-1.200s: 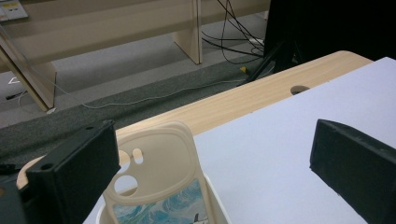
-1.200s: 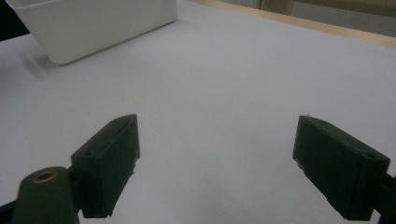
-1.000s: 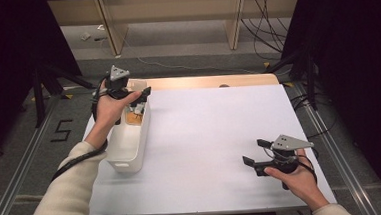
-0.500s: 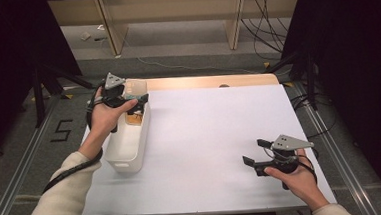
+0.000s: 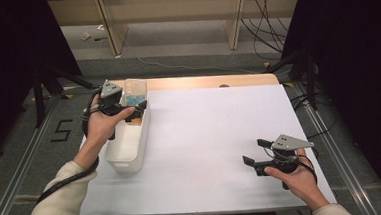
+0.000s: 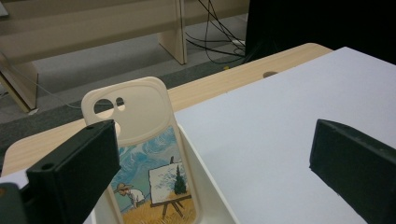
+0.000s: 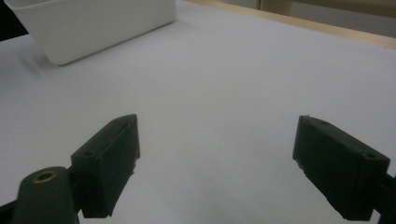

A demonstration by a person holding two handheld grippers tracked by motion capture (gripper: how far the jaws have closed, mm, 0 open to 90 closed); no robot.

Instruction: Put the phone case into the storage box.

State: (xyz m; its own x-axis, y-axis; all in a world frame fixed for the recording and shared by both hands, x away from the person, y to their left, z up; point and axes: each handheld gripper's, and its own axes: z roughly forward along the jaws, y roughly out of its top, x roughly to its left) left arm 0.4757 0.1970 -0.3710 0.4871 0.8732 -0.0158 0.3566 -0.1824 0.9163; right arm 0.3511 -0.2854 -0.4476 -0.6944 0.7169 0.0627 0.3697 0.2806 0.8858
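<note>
At the far left of the white tabletop [image 5: 215,136], the left tool [image 5: 137,109] hovers over the far end of a white bin [image 5: 126,151], held in the person's left hand [image 5: 102,124]. Its jaws stand wide apart and grasp nothing. In the left gripper view, a cream phone case [image 6: 140,154] stands upright against the bin's far end, just behind the left jaw, which hides part of its lower edge. The case shows two camera cut-outs near its top and a printed picture lower down: a blue swirling sky, a figure in a hat and an easel on a yellow field. Whether the jaw touches the case cannot be told. In the high view the case [image 5: 134,95] shows as a pale shape with a blue patch, rising above the bin's rim beside the tool. The bin's right wall [image 6: 205,186] runs along the edge of the white surface.

Near the right front corner of the tabletop, the right tool [image 5: 257,152] rests low over the bare white surface in the person's right hand [image 5: 294,177], well apart from the bin. Its jaws are likewise spread and hold nothing; in the right gripper view they frame plain tabletop, with the bin [image 7: 93,23] far off at the upper left. A wooden strip [image 5: 202,81] borders the far edge.
</note>
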